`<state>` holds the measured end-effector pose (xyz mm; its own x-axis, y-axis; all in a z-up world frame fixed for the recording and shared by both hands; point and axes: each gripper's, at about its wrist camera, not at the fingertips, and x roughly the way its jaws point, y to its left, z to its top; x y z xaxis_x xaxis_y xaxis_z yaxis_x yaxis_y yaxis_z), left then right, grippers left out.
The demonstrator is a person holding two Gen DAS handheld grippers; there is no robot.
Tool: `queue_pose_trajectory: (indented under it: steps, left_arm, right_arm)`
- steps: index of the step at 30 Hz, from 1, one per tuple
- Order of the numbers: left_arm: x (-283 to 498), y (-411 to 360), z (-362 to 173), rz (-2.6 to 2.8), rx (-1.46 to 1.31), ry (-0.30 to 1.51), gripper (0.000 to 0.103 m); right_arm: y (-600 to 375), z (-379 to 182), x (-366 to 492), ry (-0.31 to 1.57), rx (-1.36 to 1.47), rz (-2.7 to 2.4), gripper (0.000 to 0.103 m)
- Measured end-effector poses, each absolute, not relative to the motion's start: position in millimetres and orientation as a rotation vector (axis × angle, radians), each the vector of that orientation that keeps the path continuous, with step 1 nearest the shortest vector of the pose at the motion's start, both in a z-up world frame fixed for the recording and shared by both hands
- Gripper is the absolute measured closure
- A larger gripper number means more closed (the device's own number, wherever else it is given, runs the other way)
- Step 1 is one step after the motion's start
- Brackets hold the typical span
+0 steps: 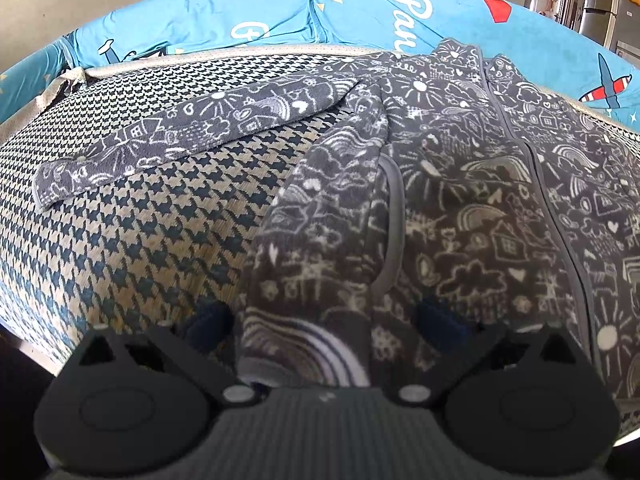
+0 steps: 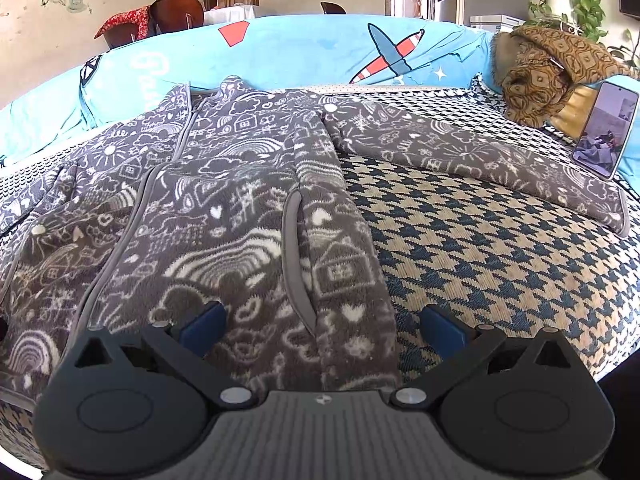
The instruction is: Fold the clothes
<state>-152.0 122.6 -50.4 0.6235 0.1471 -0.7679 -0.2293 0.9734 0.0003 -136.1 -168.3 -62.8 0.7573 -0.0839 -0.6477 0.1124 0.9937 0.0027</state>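
Note:
A grey fleece jacket (image 1: 460, 200) with white doodle print lies front-up on the houndstooth seat cover (image 1: 160, 220), its zip running up the middle. One sleeve (image 1: 180, 136) stretches out to the left. My left gripper (image 1: 324, 328) is open at the near hem, and its blue pads (image 1: 208, 324) straddle the jacket's left bottom corner. In the right wrist view the jacket (image 2: 220, 208) fills the left half and its other sleeve (image 2: 480, 156) lies out to the right. My right gripper (image 2: 322, 330) is open, straddling the right bottom corner beside the pocket slit (image 2: 294, 248).
A blue cartoon-print backrest (image 2: 300, 48) rises behind the seat. At the right end, a phone (image 2: 606, 132) leans against a brown patterned bundle (image 2: 548, 76). Bare houndstooth seat (image 2: 500, 260) lies right of the jacket. A chair, fridge and plant stand beyond.

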Motion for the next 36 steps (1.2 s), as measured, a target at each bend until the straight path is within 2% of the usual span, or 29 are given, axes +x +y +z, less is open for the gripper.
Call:
queue_pose_trajectory:
  steps: [36]
  left_arm:
    - [-160.2,122.5,-50.7,0.224,-0.124,0.861,0.0]
  right_arm:
    - [-169.9,-62.5,-144.9,0.715,0.067,-0.111,0.0]
